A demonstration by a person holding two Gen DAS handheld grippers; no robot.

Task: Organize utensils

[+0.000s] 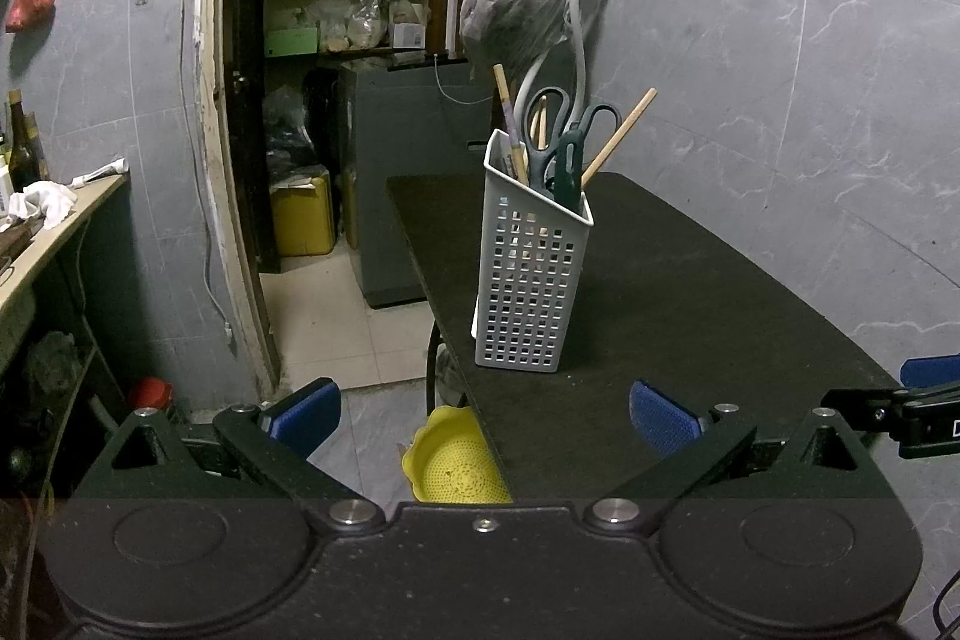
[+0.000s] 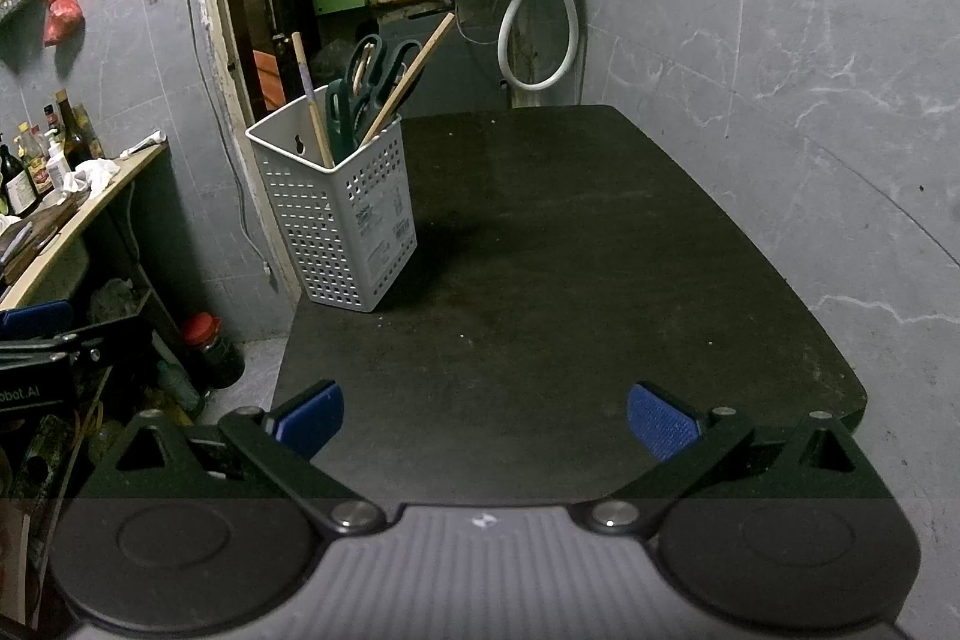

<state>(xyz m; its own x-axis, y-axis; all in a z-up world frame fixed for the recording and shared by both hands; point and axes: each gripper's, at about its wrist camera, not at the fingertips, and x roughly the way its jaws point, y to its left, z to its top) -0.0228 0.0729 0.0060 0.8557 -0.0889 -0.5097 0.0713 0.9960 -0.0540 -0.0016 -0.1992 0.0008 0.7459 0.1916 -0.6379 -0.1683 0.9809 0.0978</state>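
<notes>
The table (image 2: 600,250) before me was a dark, matte slab with rounded corners, dusted with a few pale specks, set against grey marble-veined wall tiles (image 2: 780,40). Behind it an open doorway (image 1: 354,40) showed cluttered pantry shelves, and a white hose (image 2: 540,34) looped down from a wall tap beside a hanging plastic bag (image 1: 516,10). To the left ran a pale counter (image 2: 78,220) crowded with bottles, and a yellow colander (image 1: 456,466) lay on the floor under the table's edge.

One white perforated utensil basket (image 1: 531,274) stood upright near the table's far left edge. In it I counted two pairs of dark-handled scissors (image 1: 561,142) and at least three wooden chopsticks (image 1: 618,136) leaning out of the top; the ones deeper inside were hard to separate.

A label on the basket's side (image 2: 387,226) was too small to read. On the other tool's body I made out "obot.AI".

My left gripper (image 1: 483,418) hung with its blue fingers (image 1: 306,415) spread wide and empty, short of the basket. My right gripper (image 2: 485,421) was likewise spread wide over bare table, holding nothing.
</notes>
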